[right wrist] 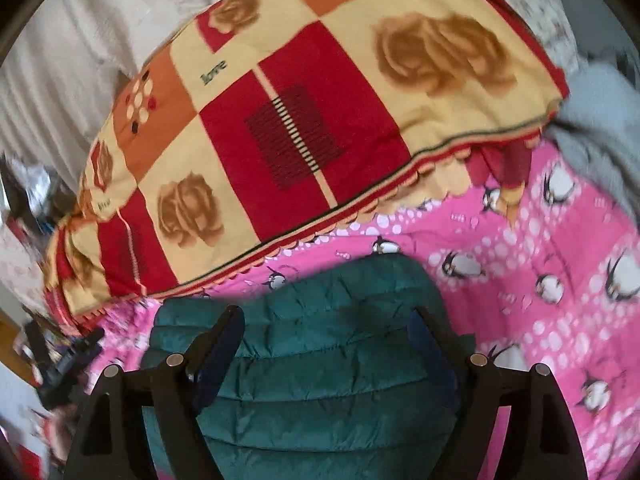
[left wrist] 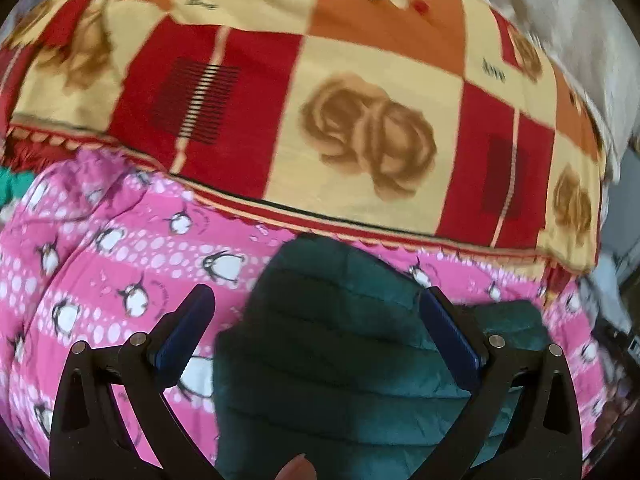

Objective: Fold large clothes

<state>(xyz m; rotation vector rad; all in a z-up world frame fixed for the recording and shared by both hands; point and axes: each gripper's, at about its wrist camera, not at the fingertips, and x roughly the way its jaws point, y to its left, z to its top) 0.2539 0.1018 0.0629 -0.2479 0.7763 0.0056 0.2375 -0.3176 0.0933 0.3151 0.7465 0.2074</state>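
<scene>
A dark green quilted puffer jacket (left wrist: pixel 340 344) lies bunched on a pink penguin-print bedspread (left wrist: pixel 100 264). My left gripper (left wrist: pixel 316 300) is open above the jacket, its blue-padded fingers (left wrist: pixel 188 328) spread wide, holding nothing. In the right wrist view the same jacket (right wrist: pixel 320 380) fills the lower middle. My right gripper (right wrist: pixel 326 328) is open over it too, with its fingers (right wrist: pixel 218 352) wide apart and nothing between them.
A red, cream and orange patchwork blanket with rose prints (left wrist: pixel 320 100) lies folded beyond the jacket; it also shows in the right wrist view (right wrist: pixel 280 120). A white cover (right wrist: pixel 80 60) lies behind it. A grey cloth (right wrist: pixel 600 120) sits at the right. Clutter (right wrist: pixel 60 360) stands off the bed's left edge.
</scene>
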